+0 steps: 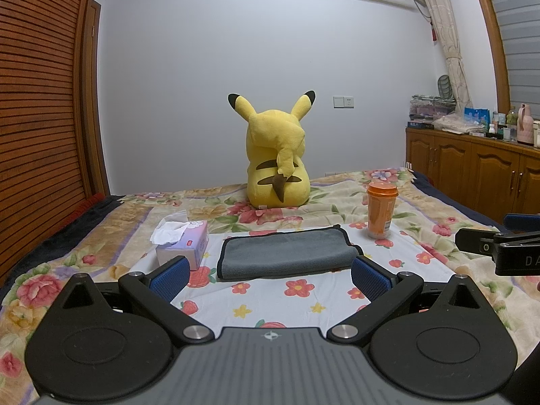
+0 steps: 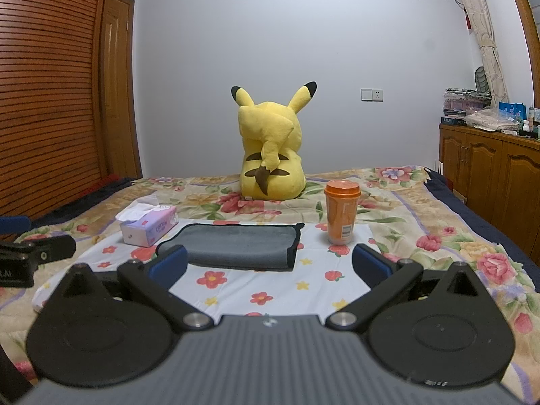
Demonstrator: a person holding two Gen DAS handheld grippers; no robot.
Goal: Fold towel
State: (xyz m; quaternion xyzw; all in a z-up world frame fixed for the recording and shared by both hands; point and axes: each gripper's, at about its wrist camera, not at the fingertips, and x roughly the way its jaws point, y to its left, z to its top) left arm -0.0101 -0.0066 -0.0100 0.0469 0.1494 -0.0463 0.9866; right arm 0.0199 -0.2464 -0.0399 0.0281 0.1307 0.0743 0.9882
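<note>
Bedroom, flowered bed (image 1: 101, 236) as work surface. Left gripper (image 1: 270, 278): fingers spread wide, empty, hovering. Right gripper (image 2: 270, 266): likewise apart, empty. Towel (image 1: 287, 251): grey, already doubled over, flat just ahead of both. Beyond, left: tissue box (image 1: 184, 244); right: orange cup (image 1: 380, 210). Step judged: approach; next needs an edge pinched.

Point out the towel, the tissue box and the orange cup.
towel (image 1: 287, 253): left wrist view, middle of its grey top.
tissue box (image 2: 150, 227): right wrist view, its front side face.
orange cup (image 2: 341, 216): right wrist view, middle of its body.
</note>
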